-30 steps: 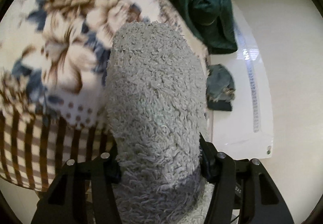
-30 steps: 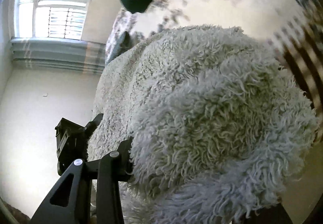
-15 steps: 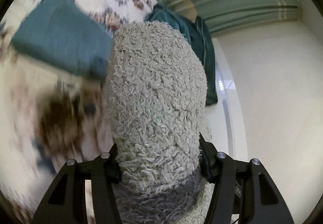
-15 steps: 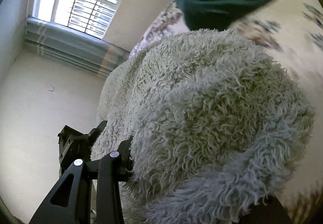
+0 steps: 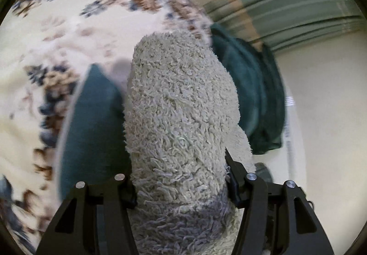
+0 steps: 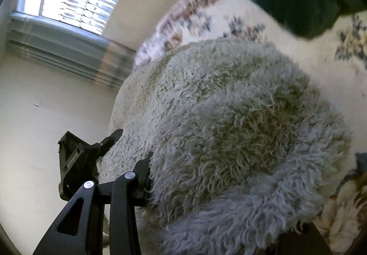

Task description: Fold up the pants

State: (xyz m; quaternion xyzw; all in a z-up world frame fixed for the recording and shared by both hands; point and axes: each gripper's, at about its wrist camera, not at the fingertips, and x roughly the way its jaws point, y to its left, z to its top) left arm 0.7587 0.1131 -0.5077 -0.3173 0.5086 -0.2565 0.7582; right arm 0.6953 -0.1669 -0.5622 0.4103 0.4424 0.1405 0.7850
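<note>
Both my left gripper point(image 5: 181, 182) and right gripper point(image 6: 206, 188) clamp the shaggy pale-grey fleece pants point(image 5: 183, 117), bunched ahead of me; folding looks barely begun.

The pants point(image 5: 183, 121) are pale grey-white shaggy fleece, shading to bluish lavender-grey near the black grippers point(image 5: 181, 186). The bedspread point(image 5: 75, 16) is cream, printed with brown and navy-blue flowers. A folded cloth point(image 5: 91, 131) lying on it is dark teal, and another heap point(image 5: 254, 94) at the bed's edge is deeper green. The wall point(image 6: 45, 103) is off-white; the window point(image 6: 75, 0) frame is white, over grey-green banded trim.
</note>
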